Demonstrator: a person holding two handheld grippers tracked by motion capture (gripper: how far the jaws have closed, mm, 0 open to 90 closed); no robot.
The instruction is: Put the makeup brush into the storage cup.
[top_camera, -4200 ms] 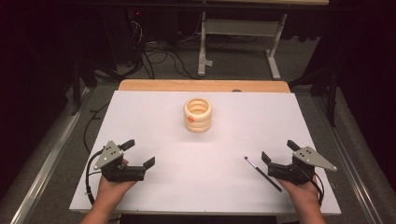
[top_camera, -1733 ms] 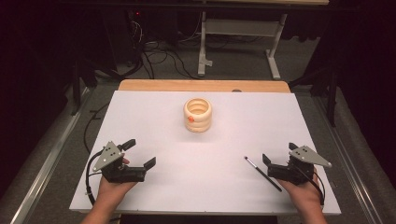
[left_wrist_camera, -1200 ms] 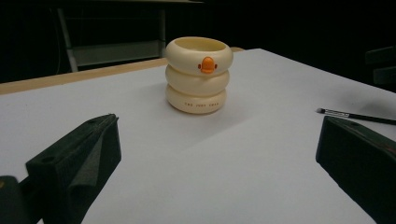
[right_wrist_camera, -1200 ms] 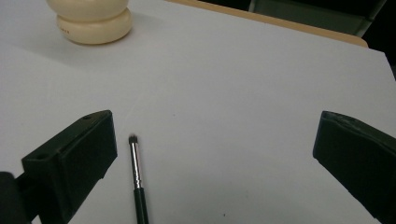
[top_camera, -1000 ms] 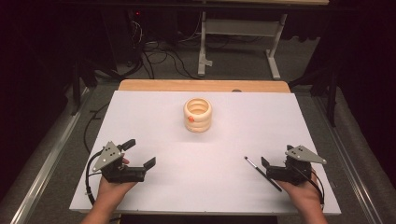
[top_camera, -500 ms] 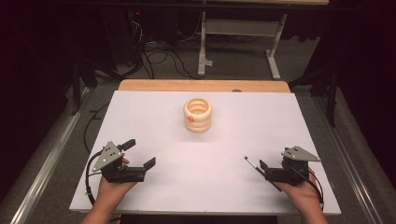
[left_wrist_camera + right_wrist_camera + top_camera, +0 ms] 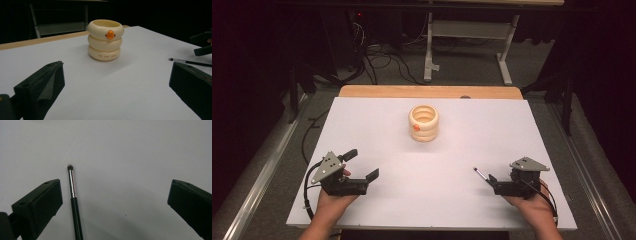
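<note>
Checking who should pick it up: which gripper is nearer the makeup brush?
Right. The right gripper has its open fingers around the makeup brush; the left gripper sits across the table, well apart.

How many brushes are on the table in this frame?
1. The single brush lies flat on the white table near its front right, between the open jaws of the right gripper, close to one jaw. None stands in the duck-faced cup, whose inside is partly hidden.
</note>
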